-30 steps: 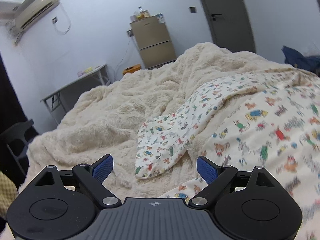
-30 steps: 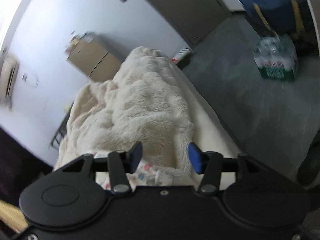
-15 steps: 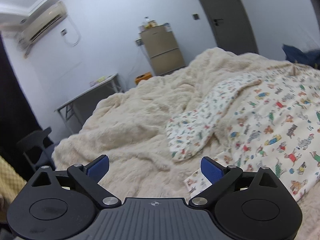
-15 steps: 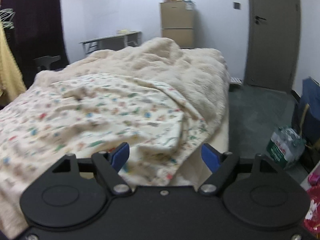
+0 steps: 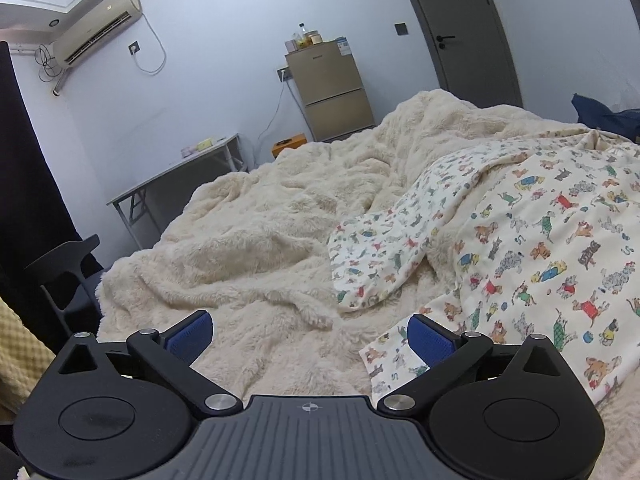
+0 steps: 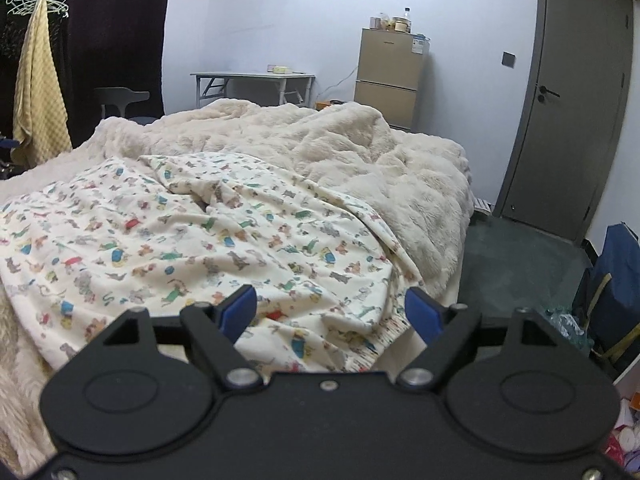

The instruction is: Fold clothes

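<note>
Two grippers I am holding, left gripper (image 5: 309, 334) and right gripper (image 6: 333, 306) both having just been widening, nothing between the jaws, only the left view showing the printed garment (image 5: 540, 248)'s sleeve (image 5: 384, 248), only the right showing the yellow towel (image 6: 38, 92) hanging, fluffy blanket (image 5: 248, 240) covering the bed.

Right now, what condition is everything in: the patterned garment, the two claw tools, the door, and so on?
Printed garment: spread out on the bed, wrinkled, one sleeve lying out to the side, not held.
Fluffy blanket: rumpled, covering the bed.
Left gripper: open, jaws just widened, nothing between them.
Right gripper: open above the garment's near edge, gripping nothing.
Door: closed.
Fridge: closed.
Yellow towel: hanging.
</note>
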